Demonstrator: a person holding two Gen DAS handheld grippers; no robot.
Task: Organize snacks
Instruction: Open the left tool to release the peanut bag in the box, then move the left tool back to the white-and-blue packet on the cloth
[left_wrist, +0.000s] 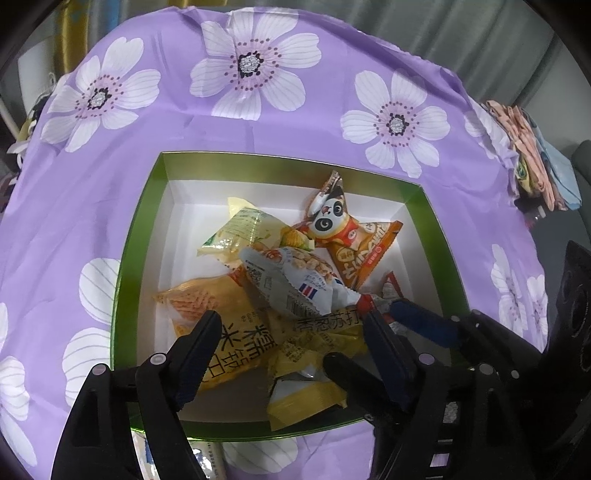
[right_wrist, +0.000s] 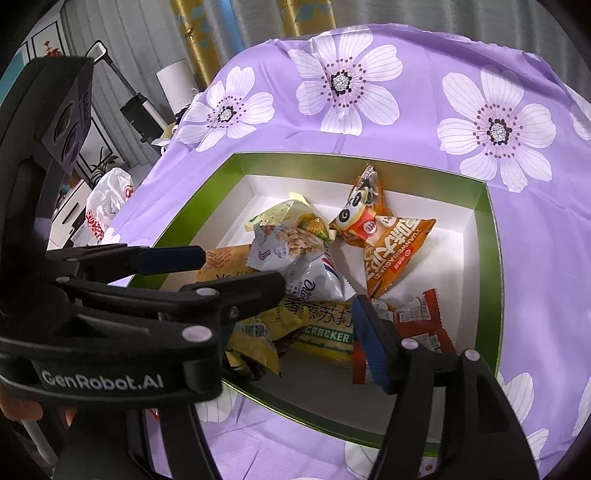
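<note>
A green box (left_wrist: 125, 280) with a white inside sits on the cloth and holds several snack packets. Among them are an orange panda packet (left_wrist: 347, 236), a white-blue packet (left_wrist: 291, 277), a yellow rice packet (left_wrist: 221, 321) and a red packet (right_wrist: 417, 317). My left gripper (left_wrist: 290, 332) hangs open over the near part of the box, above the yellow packets, its pads touching nothing. My right gripper (right_wrist: 317, 295) is open too, its fingers standing above the yellow-green cracker packet (right_wrist: 325, 325). The two grippers are close side by side over the same corner.
A purple cloth with white flowers (left_wrist: 258, 122) covers the table. Another packet (left_wrist: 207, 458) lies outside the box at its near edge. Folded fabrics (left_wrist: 532, 162) sit at the far right edge. A white plastic bag (right_wrist: 107, 199) is beyond the table's left side.
</note>
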